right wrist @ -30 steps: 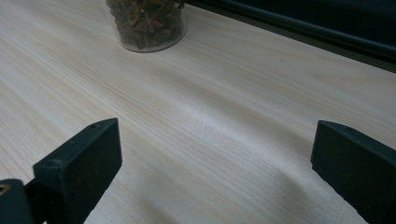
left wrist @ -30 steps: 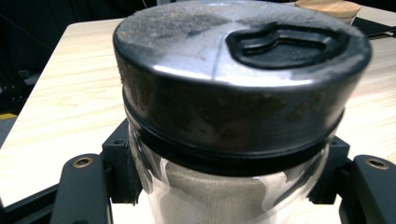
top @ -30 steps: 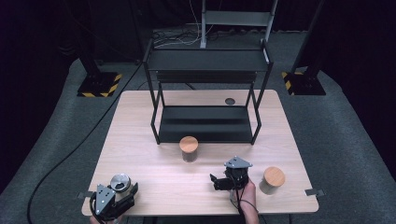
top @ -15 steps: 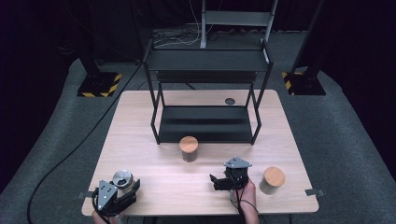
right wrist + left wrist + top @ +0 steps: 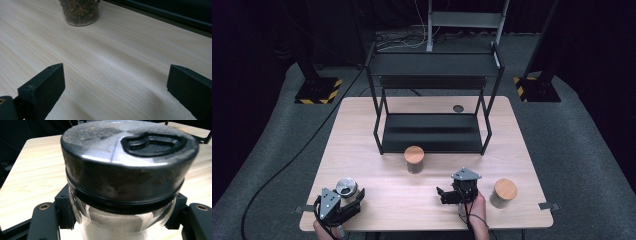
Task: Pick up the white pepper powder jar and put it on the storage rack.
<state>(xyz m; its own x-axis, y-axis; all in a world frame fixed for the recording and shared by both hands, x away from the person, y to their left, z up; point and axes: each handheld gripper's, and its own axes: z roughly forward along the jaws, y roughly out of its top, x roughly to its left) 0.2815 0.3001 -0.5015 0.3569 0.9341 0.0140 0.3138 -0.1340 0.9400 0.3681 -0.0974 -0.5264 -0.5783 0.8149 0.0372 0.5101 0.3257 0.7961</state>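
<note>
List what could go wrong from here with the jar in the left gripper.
1. The left gripper clamps the metal-lidded glass jar low on smooth glass, under the lid; it might slip or tilt when lifted.
2. The jar sits near the table's front edge, so a slip could send it off the table.
3. The wood-lidded jar stands before the black shelf rack; a carry towards the rack could knock it.

The left gripper sits at the table's near left corner, its jaws clamped on something held between them, the hand gripping it from below the near edge. The right gripper rests near the near edge, right of centre, jaws spread wide apart, pointing leftward.
</note>
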